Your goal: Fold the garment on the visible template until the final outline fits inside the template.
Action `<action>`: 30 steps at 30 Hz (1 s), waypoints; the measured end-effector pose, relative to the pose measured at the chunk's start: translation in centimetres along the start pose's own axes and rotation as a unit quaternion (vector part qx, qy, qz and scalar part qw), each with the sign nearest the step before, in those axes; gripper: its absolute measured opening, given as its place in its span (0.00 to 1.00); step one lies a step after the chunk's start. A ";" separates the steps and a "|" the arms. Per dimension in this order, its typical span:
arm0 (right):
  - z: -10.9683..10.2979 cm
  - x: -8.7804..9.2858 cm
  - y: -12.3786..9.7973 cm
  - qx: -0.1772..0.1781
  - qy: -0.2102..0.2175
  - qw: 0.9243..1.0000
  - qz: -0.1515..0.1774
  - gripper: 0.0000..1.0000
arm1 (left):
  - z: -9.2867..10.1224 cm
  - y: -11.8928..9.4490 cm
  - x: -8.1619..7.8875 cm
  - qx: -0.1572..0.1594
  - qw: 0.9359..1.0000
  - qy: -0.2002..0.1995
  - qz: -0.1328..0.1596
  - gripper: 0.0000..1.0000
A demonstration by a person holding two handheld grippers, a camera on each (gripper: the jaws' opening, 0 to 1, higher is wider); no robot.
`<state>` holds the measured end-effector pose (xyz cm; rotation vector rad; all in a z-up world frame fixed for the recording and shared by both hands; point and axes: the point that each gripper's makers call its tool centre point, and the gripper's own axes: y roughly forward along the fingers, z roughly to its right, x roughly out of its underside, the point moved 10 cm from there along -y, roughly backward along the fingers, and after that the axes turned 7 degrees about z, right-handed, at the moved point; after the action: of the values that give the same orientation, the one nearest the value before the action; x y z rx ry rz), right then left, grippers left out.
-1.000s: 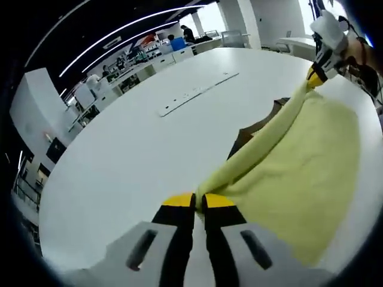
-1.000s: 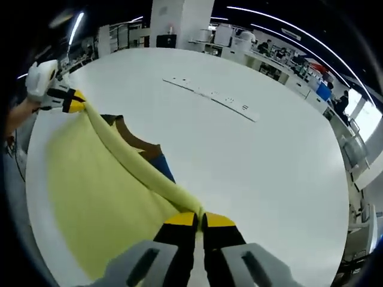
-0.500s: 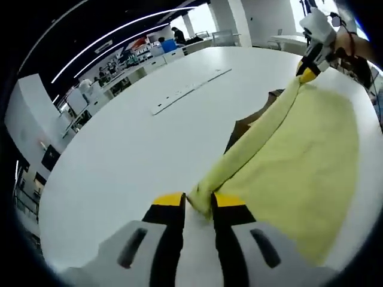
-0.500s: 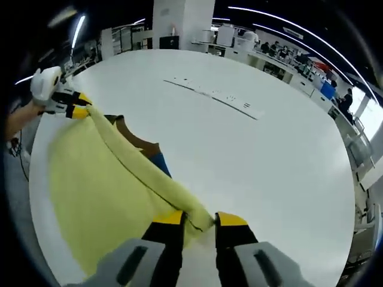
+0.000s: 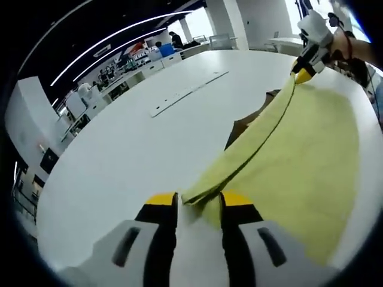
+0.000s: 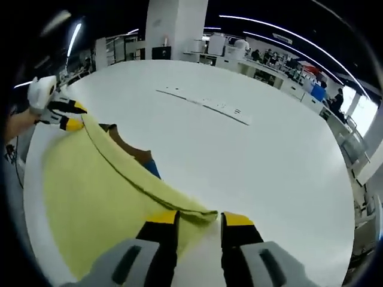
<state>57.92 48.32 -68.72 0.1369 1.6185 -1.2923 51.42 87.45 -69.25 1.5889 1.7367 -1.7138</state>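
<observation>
Garment (image 5: 299, 149), pale yellow, lies spread at the counter's (image 5: 131, 149) near edge, its folded hem stretched between both grippers. The left gripper (image 5: 198, 200) has fingers apart, the cloth corner lying loose between them. The right gripper (image 6: 200, 217) likewise stands parted around the other corner. A brown and blue template (image 6: 139, 156) peeks from under the fold. A thin white strip (image 6: 203, 105) lies mid-counter, well apart.

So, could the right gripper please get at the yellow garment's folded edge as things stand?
Probably yes: the right gripper is open, with the yellow garment's folded edge lying between its jaws, nothing in the way.
</observation>
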 end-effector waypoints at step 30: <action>-1.0 -0.6 -3.1 -0.032 0.078 0.996 0.021 0.54 | -1.6 -4.2 -0.5 -0.037 0.988 -0.133 0.074 0.67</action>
<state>55.61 48.10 -66.29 0.2360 1.7779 -1.2197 49.20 89.64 -65.98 1.3513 1.4972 -1.6815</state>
